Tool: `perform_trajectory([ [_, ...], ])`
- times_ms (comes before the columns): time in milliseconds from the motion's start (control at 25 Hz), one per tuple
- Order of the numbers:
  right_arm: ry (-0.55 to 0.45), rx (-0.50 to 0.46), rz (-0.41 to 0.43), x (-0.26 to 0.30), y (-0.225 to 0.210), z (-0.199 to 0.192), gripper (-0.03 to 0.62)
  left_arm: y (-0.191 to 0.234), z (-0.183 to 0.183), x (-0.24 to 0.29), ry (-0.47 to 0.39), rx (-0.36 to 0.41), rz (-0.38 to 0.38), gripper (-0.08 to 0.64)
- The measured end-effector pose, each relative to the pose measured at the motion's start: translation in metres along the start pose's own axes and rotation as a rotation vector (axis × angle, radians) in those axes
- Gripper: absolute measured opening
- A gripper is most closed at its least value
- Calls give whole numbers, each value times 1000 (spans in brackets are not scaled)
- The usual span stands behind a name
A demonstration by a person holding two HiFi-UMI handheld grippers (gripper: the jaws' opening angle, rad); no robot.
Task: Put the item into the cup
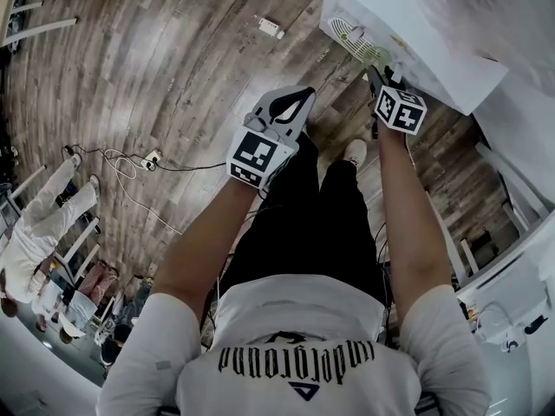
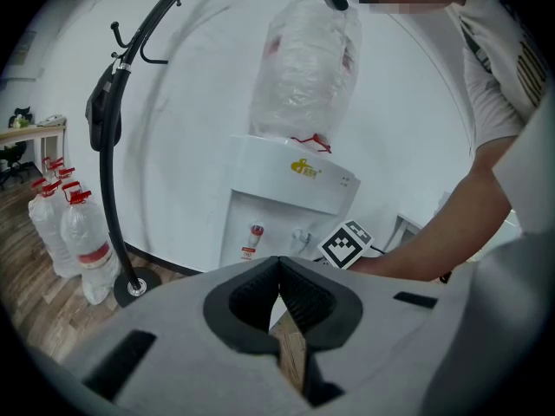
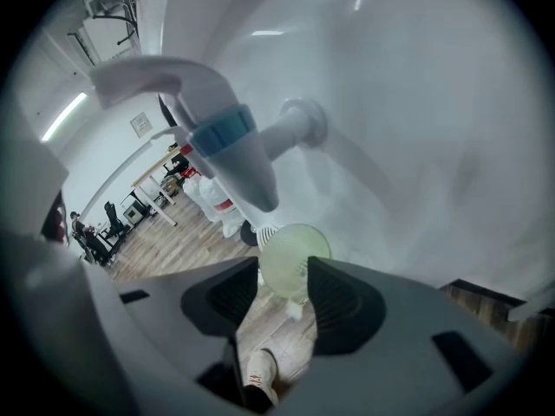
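Two hand-held grippers: left (image 2: 279, 267) clenched; right (image 3: 284, 271) released, right gripper view shows cup (image 3: 295, 254) between.

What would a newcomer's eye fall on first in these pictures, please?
Probably the pale green cup between the right gripper's wide-apart jaws, just below a blue-collared tap. Next, the white water dispenser with its plastic-wrapped bottle, ahead of the shut, empty left gripper.

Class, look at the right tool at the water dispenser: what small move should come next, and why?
Probably close the right tool on the pale green cup. Its jaws stand wide on either side of the cup, by the blue-collared tap, and do not visibly grip it yet.
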State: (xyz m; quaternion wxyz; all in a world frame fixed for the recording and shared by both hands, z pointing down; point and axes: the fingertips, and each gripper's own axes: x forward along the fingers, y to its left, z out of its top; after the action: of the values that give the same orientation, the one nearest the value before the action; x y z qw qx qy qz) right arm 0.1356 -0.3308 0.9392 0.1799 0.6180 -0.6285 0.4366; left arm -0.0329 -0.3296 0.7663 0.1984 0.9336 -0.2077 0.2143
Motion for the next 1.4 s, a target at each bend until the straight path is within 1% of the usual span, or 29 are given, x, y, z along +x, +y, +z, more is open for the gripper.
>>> perform_trajectory([
  [160,-6,-29,10,-11,10,2,189,-3,7,-4,-15,12,1,3],
  [360,-13,-60,25,-40,23,5,189,-9,28,-14,-36,21,19,3],
  [520,-32,-99,50,-80,39,9,189,-25,49,-30,-64,34,30,3],
  [680,-69,-160,83,-130,56,21,186,-50,73,-50,-99,49,42,3],
  [880,-149,-262,140,-198,82,51,175,-81,112,-81,-163,79,62,3],
  [1000,-187,-330,195,-245,97,55,167,-109,132,-101,-205,75,73,3],
  [1120,-231,-386,240,-300,105,53,158,-146,147,-121,-240,96,80,3],
  [1280,-336,-452,294,-362,119,78,144,-178,174,-141,-299,146,101,3],
  [1400,-424,-501,342,-412,132,97,115,-204,193,-158,-345,164,106,3],
])
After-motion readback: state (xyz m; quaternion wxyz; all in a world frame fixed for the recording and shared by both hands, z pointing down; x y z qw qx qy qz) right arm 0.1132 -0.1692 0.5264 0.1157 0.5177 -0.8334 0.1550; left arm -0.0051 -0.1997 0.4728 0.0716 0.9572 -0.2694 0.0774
